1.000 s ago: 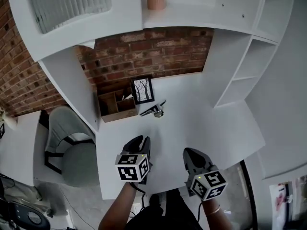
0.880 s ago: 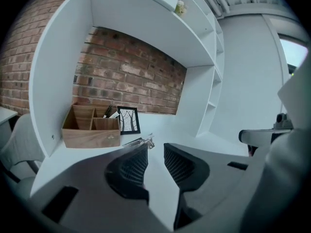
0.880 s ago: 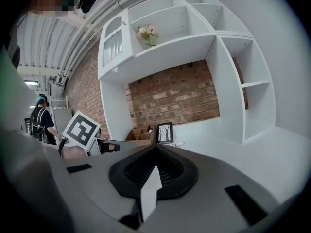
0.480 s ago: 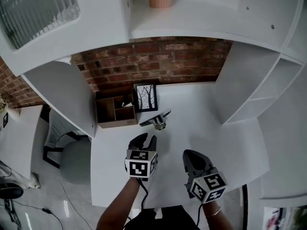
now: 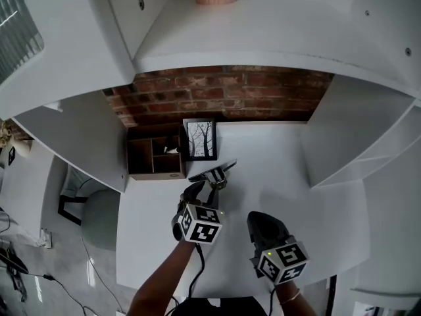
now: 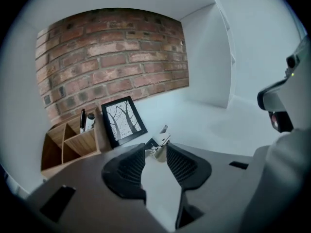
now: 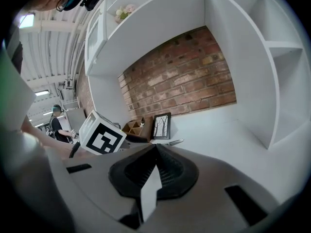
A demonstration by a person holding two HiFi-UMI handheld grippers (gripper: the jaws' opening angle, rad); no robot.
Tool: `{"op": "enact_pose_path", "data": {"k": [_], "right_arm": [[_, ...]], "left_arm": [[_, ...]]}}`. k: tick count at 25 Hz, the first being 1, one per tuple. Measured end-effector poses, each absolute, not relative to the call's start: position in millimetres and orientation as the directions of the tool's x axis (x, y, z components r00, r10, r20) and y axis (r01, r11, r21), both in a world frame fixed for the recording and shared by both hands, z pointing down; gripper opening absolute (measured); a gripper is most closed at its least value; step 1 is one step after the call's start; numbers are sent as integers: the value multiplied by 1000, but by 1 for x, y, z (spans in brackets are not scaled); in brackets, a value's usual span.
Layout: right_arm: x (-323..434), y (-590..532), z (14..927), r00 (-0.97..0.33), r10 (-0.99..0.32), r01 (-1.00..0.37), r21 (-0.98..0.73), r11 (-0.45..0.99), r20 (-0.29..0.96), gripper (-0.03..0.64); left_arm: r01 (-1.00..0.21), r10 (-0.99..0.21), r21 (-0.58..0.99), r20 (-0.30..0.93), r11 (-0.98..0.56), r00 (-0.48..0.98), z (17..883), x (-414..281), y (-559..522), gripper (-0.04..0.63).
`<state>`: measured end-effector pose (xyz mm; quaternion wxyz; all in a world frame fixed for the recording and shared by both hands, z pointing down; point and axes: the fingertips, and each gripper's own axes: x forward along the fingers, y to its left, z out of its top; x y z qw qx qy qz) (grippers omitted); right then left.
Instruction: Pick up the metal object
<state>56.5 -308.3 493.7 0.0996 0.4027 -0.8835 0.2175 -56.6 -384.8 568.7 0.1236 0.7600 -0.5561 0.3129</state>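
Left gripper (image 5: 202,191) closer to shiny metal object (image 5: 214,172), ribbed jaws opening empty

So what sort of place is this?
Likely a home-office nook: a white desk with built-in shelves against a brick wall, with a wooden organiser and a framed picture on it.
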Motion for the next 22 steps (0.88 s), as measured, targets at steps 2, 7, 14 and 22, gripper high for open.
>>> {"op": "enact_pose_path", "data": {"k": [2,7,14,22], "right_arm": [[58,-315,496,-661,-663,-751,-311,583,352,5],[65,-328,501,-661,-660,-750,-322,578,356,5],[69,-334,509,-665,-653,-747,-342,571,362,5],[72,-336,514,-658,-653,-753,-355,555,375,5]], "left_arm": [[-893,-759,-233,630,-385,163,573,-53,-391,123],[-773,-743,-409,658,-484,117,579,-42,-400,127],[-612,-724,-560,689,-558,29,595,-43,-411,129],[-500,-755,-660,655,-561,-18,599,-44,-419,53]]}}
